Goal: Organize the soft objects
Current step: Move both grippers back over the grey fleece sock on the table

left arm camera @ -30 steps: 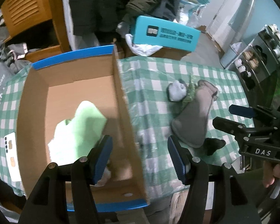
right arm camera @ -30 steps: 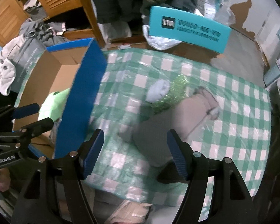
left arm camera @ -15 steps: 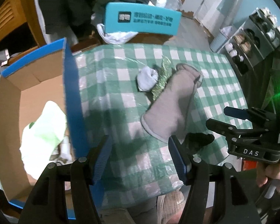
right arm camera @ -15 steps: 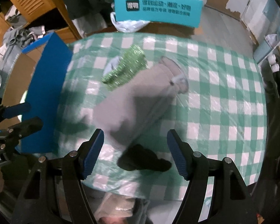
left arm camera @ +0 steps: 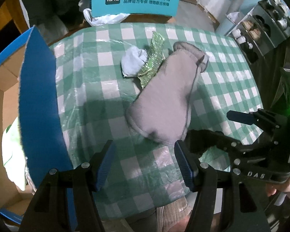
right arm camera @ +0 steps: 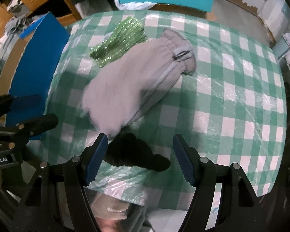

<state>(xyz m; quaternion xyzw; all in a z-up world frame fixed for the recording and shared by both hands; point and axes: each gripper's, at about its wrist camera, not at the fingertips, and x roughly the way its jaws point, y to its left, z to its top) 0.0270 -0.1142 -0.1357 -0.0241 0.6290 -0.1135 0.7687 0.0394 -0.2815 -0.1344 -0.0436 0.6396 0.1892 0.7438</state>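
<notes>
Your table (left arm camera: 98, 89) has a green and white check cloth under clear plastic. On its left stands a big cardboard box (left arm camera: 2, 89) with a blue flap (left arm camera: 38, 100) standing up, and something pale green and white (left arm camera: 11, 154) lies inside it. In the middle of the table lies a long grey mitten (left arm camera: 164, 100), its cuff at the far end. Touching its left side is a shiny green cloth (left arm camera: 152, 61), and left of that sits a small pale blue bundle (left arm camera: 134, 61). A small black soft thing (right arm camera: 133, 152) lies at the near end of the mitten, close to the table edge. Your left gripper (left arm camera: 145, 164) points down at the cloth just near of the mitten, fingers wide and holding nothing. Your right gripper (right arm camera: 140, 158) has its fingers wide too, with the black thing between them, not squeezed
</notes>
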